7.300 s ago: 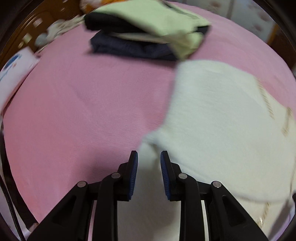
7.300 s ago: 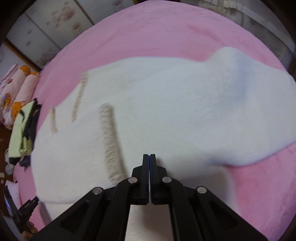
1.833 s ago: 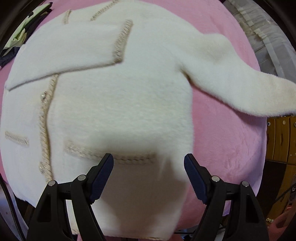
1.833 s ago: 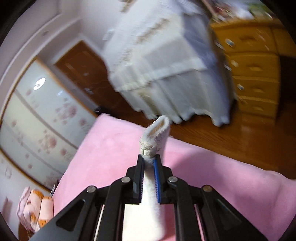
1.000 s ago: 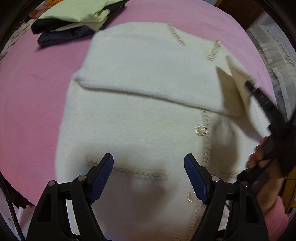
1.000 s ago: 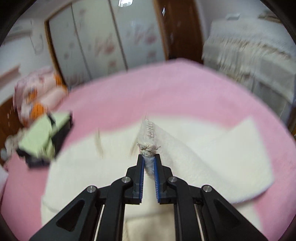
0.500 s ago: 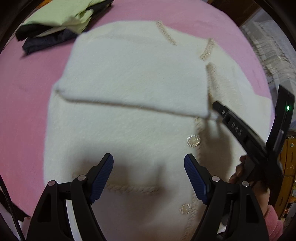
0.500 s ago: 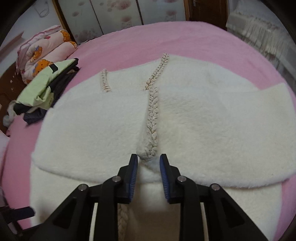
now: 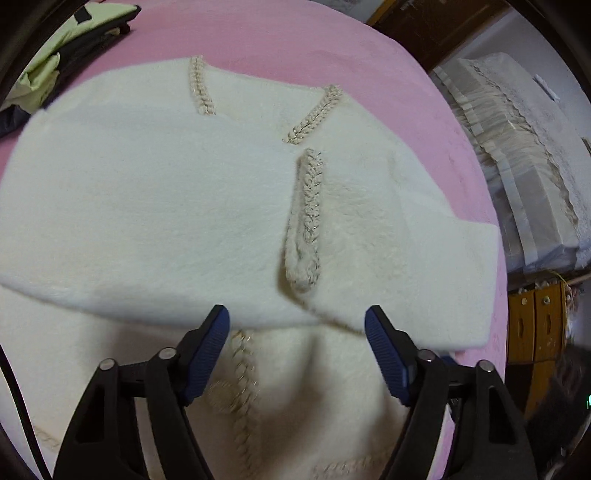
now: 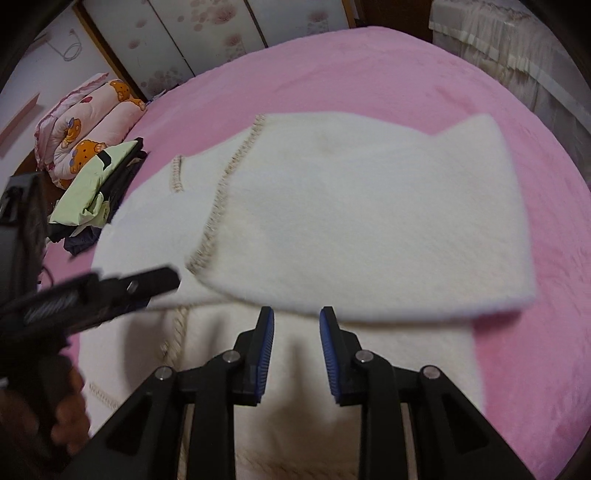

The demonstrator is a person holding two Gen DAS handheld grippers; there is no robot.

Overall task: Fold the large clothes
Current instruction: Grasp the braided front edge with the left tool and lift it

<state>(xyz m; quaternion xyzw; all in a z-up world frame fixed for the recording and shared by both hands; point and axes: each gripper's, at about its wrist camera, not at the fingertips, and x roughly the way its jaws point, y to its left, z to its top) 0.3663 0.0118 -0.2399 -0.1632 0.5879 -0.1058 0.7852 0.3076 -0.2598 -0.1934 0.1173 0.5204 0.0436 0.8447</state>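
cardigan (image 9: 155, 206) cream, beige braid trim; blanket (image 10: 388, 66) pink; tool pads (image 10: 266, 343) blue

We see a bedroom, with a pink plush bedspread (image 10: 388, 85) filling most of both views. Behind it stands a wardrobe (image 10: 207, 33) with pale sliding doors printed with pink flowers, framed in dark wood. A rolled quilt (image 10: 85, 122) with a bear pattern lies at the bed's far left corner — beside it, a stack of folded clothes (image 10: 96, 177). A white lace-trimmed cover (image 9: 517, 155) drapes some furniture near an orange-brown wooden dresser (image 9: 535, 325).
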